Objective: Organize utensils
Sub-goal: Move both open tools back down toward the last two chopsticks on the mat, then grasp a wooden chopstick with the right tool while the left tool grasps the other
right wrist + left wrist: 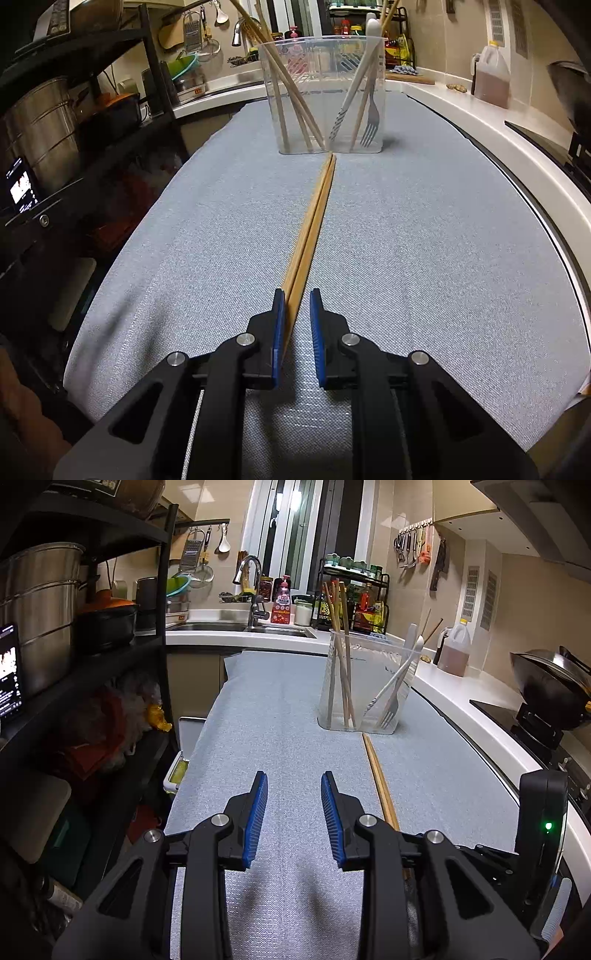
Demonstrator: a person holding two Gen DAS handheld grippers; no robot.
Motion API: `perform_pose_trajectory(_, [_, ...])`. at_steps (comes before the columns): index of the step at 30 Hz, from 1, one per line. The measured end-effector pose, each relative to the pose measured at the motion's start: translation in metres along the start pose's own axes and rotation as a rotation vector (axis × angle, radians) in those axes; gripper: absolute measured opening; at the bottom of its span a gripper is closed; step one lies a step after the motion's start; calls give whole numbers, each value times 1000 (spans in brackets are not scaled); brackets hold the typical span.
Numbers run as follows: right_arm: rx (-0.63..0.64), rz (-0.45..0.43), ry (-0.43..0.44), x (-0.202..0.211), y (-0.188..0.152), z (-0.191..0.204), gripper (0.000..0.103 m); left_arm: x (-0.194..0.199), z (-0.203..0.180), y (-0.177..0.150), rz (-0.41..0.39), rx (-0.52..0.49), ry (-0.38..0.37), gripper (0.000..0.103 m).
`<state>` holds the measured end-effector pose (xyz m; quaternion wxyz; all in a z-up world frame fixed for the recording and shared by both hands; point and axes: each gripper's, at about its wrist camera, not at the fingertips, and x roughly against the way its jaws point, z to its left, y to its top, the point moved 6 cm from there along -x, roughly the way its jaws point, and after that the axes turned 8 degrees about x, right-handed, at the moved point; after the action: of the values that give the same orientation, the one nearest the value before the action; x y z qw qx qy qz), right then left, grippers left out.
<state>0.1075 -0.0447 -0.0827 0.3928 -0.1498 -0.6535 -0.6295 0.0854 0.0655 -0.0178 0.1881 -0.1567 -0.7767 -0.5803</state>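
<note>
Chopsticks [312, 225]: pair lying side by side on the grey mat [424, 240], far tips touching the base of the clear holder [325, 92], near ends between the right jaws.
Right gripper [295, 314]: jaws narrowly apart around the pair; the left pad touches the wood, the right pad shows a gap.
Left gripper [294, 805]: jaws wide apart, empty, above the mat just left of the pair.
Holder contents: more chopsticks, a fork [370, 122], a white-handled utensil.
Tabletop [491, 122]: white, under the mat.

Dim, warm indoor light; sharp centre, strong fisheye bending, dark edges.
</note>
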Motion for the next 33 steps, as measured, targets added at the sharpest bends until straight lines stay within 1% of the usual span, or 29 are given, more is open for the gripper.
perform_pose_trajectory(3, [-14,4,8,1,0,-4,16,0,0,0,2,-2,-2,30])
perform_pose_trajectory(5, [-1,16,8,-1,-1,-1,17,-1,-1,0,4,-4,-4,29])
perform_pose_trajectory(8, [25,11,-4,0,-2,3,17,-1,-3,0,6,-9,-4,30])
perform_pose_trajectory(11, [38,12,-24,0,-1,3,13,-1,-4,-1,7,-15,-4,30])
perform_pose_trajectory(14, [21,19,-32,1,-3,-3,7,-3,-3,-2,12,-18,-1,29])
perform_pose_trajectory(19, [-15,17,-48,9,-9,-26,6,-7,-7,-7,31,-33,-4,29])
perform_pose_trajectory(24, [-37,-5,-100,22,-18,-58,6,-19,-29,-23,92,-80,-50,30])
perform_pose_trajectory(27, [-72,-19,-132,29,-24,-79,6,-29,-46,-37,140,-87,-100,30])
perform_pose_trajectory(28, [-83,-23,-135,31,-27,-86,7,-34,-52,-42,157,-91,-113,30])
perform_pose_trajectory(29, [-91,-23,-133,31,-29,-92,10,-36,-57,-45,168,-95,-118,30])
perform_pose_trajectory(33, [-100,-25,-106,32,-33,-102,11,-49,-80,-60,208,-140,-126,35])
